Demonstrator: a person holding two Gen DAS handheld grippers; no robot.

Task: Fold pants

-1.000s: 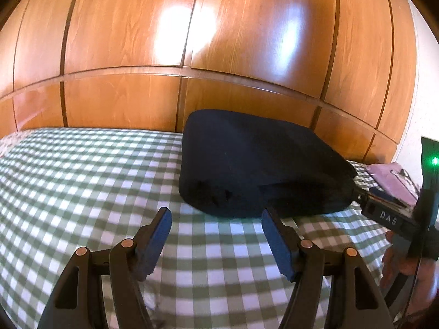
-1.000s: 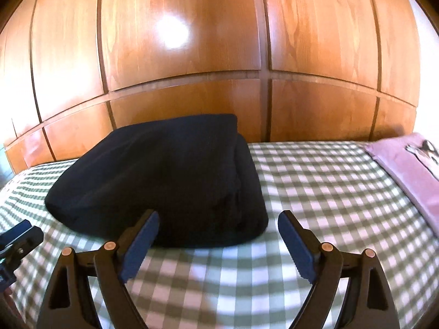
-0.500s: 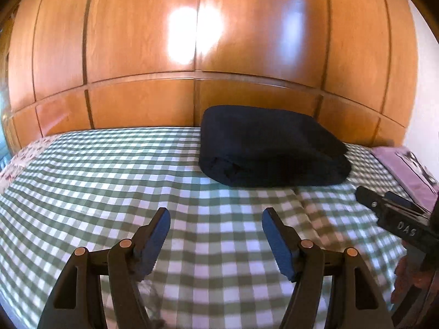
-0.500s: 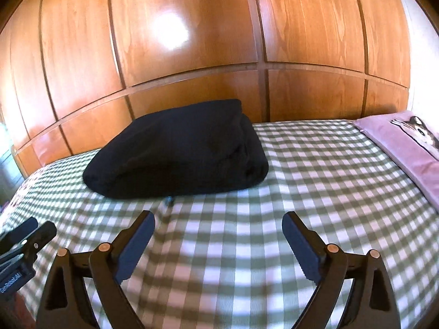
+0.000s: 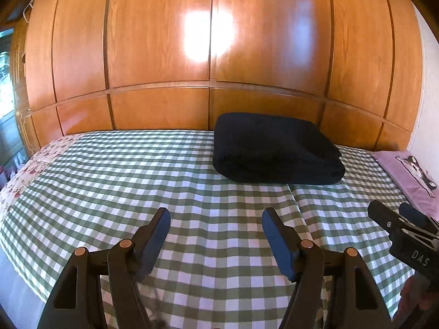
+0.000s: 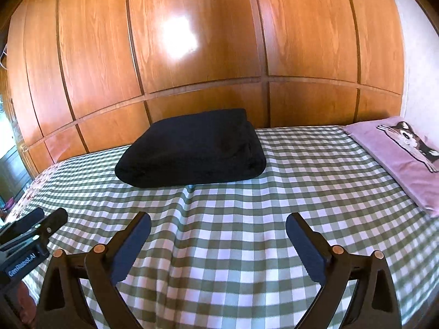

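The pants (image 5: 275, 149) lie folded into a thick dark bundle at the far side of the bed (image 5: 109, 178), near the wooden wardrobe doors (image 5: 164, 54). They look soft, limp and fairly light, likely to sag unless taken by a folded edge or two corners. The left tool (image 5: 215, 235) hangs open with nothing between its pads. The right tool (image 6: 218, 242) has its jaws opening wide, also empty, well short of the bundle. A green checked cover dresses the bed; a purple pillow (image 6: 406, 159) lies at the right.
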